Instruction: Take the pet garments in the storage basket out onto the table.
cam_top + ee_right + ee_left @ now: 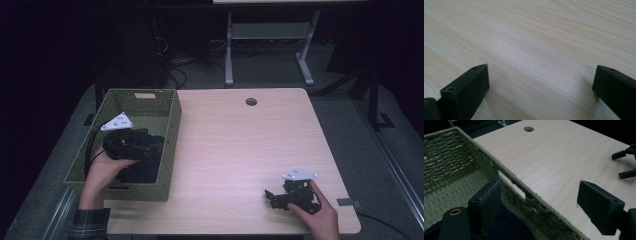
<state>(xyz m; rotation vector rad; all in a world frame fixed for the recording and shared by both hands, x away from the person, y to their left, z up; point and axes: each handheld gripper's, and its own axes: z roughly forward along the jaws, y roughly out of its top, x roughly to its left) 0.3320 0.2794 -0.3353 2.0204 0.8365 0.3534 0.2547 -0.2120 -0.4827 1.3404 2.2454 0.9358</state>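
Note:
A green woven basket (170, 150) stands at the table's left side, with a dark cloth-like thing (142, 170) lying in its near end. My left gripper (157, 145) hovers over the basket's right wall, jaws wide apart and straddling that wall (524, 187); it is open and holds nothing. The dark cloth (509, 227) lies just below its left finger (485, 207). My right gripper (270, 196) rests low at the table's near right, held by a hand, open over bare wood (536, 57). It also appears far right in the left gripper view as the right gripper (626, 162).
The light wooden table (240, 145) has a round cable hole (251, 102) at its far middle. A grey tape patch (348, 202) sits at the near right edge. Beyond the table stand a white desk frame (270, 45) and cables on the floor.

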